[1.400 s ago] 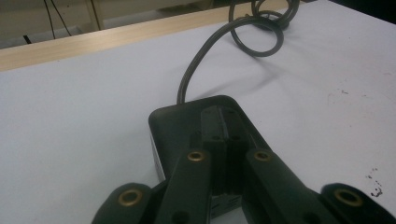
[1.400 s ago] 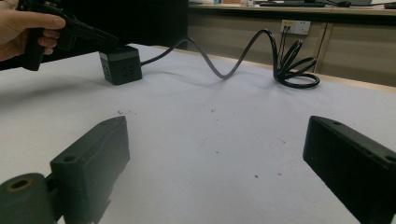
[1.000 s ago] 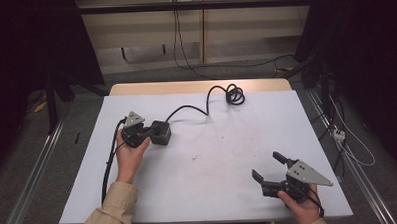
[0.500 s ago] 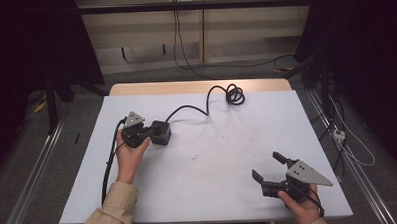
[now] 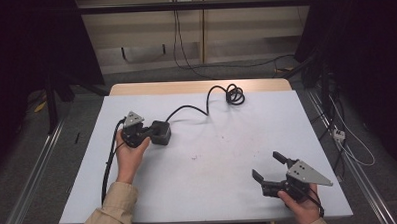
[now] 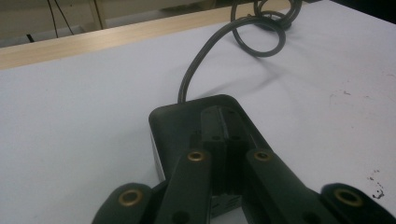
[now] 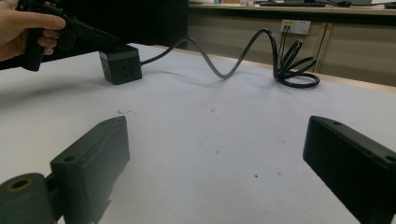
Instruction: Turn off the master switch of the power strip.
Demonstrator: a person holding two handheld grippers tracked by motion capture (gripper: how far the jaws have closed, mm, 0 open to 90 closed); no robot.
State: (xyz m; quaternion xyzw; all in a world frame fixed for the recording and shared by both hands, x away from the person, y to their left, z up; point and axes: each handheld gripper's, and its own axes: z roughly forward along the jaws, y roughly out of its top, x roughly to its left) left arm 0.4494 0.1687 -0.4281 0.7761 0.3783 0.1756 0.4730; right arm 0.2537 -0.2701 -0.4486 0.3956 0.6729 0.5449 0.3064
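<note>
Black and cube-shaped, the power block (image 5: 160, 132) sits on the left half of the white table (image 5: 228, 156), its cable (image 5: 189, 109) running away to a coil (image 5: 232, 94) at the far edge. The left gripper (image 5: 143, 135) is right at the block's left side, jaws brought together and resting on its top face, seemingly pressing rather than clasping it. The right gripper (image 5: 269, 169) is well apart at the near right, jaws spread wide and empty, so the left hand (image 5: 129, 155) is far nearer.
</note>
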